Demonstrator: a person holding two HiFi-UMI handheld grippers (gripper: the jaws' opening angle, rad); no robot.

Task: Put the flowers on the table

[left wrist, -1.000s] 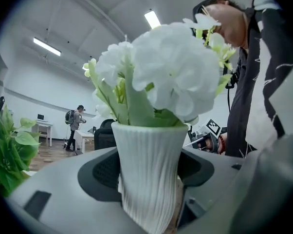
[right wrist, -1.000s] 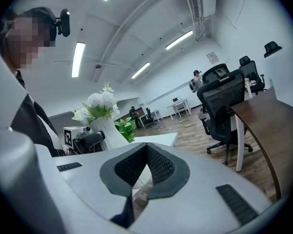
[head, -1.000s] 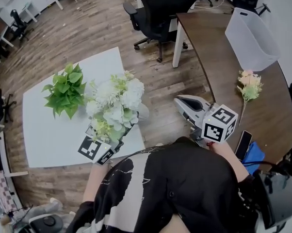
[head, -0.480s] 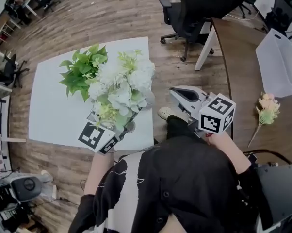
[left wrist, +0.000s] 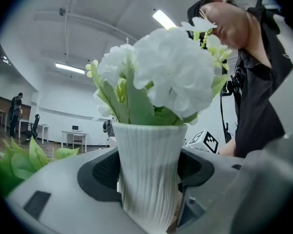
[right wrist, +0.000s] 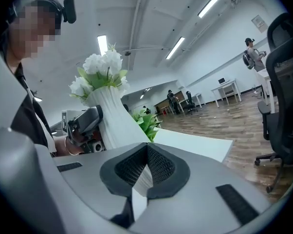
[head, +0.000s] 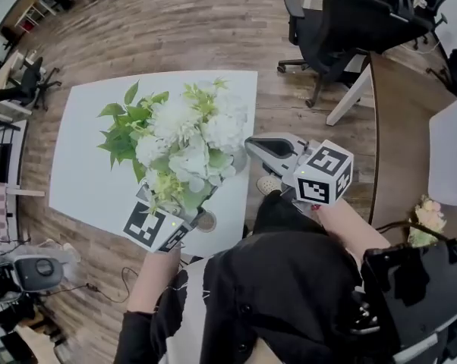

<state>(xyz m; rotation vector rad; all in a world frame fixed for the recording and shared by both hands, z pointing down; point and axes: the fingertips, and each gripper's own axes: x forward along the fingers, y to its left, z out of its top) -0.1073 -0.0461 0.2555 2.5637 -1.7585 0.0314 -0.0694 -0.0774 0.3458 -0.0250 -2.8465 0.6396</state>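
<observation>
My left gripper (left wrist: 149,179) is shut on a white ribbed vase (left wrist: 149,169) filled with white flowers (left wrist: 171,77); its pads press the vase from both sides. In the head view the bouquet (head: 187,139) hangs over the near right part of the white table (head: 77,165), with the left gripper (head: 209,196) beneath it. A leafy green plant (head: 122,127) stands on that table just behind the bouquet. My right gripper (head: 251,144) is shut with nothing in it, close to the right of the vase (right wrist: 115,121). Its own view (right wrist: 146,152) shows the pads meeting at the tip.
A brown desk (head: 399,127) lies to the right, carrying a white bin (head: 452,150) and a loose pink flower stem (head: 426,222). A black office chair (head: 365,21) stands at the back right. A round grey device (head: 39,271) sits on the wood floor at the left.
Both grippers have swung left, away from the brown desk, with the vase still in the left one. The bouquet now hangs over the white table, closer to the green plant.
</observation>
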